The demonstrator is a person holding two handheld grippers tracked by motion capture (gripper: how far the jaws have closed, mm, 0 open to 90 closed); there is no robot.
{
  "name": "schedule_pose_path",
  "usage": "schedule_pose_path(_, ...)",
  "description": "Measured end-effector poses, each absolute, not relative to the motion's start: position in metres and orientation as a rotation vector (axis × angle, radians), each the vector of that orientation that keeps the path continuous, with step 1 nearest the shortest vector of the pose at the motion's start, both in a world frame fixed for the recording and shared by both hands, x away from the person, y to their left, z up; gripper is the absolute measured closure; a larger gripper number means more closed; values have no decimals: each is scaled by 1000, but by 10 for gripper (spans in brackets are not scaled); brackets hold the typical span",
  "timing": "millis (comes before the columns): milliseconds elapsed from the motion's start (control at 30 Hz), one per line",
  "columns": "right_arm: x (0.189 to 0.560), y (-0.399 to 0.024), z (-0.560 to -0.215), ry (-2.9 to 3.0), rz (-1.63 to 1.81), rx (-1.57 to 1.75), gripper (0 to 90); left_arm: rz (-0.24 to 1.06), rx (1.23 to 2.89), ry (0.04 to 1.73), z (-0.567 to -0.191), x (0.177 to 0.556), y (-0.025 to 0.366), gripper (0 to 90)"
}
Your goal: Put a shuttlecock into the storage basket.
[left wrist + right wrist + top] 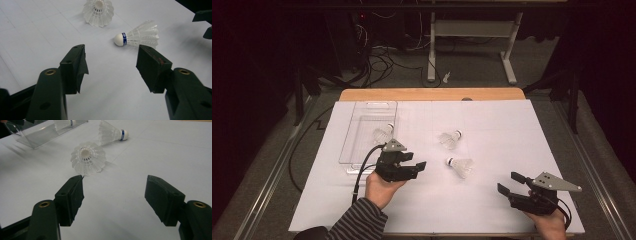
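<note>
1. The high view shows a clear plastic tray [368, 131] left of centre with a white feather shuttlecock [383, 133] inside; the left gripper view shows the blue band on the lying shuttlecock's cork [137, 36].
2. A white paper-covered worktop [492, 200] stands on grey floor in a dark room, cables at the top.
3. The left gripper [414, 167] sits mid-frame, fingers wide apart and empty; the banded shuttlecock lies just right of them, apart.
4. The right gripper [508, 183], lower right, has fingers spread, holding nothing; an end-on shuttlecock [87, 158] lies just beyond them.
</note>
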State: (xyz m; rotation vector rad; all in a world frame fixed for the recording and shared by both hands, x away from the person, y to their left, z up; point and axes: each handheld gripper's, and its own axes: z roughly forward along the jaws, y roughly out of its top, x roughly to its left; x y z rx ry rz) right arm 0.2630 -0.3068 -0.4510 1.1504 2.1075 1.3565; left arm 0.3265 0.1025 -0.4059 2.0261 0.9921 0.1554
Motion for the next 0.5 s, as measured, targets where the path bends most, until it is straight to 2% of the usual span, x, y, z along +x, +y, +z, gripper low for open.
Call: schedule_pose_path(500,263,-307,-451,2106,1359,1153,317,148,2052,962,-404,332,87,425)
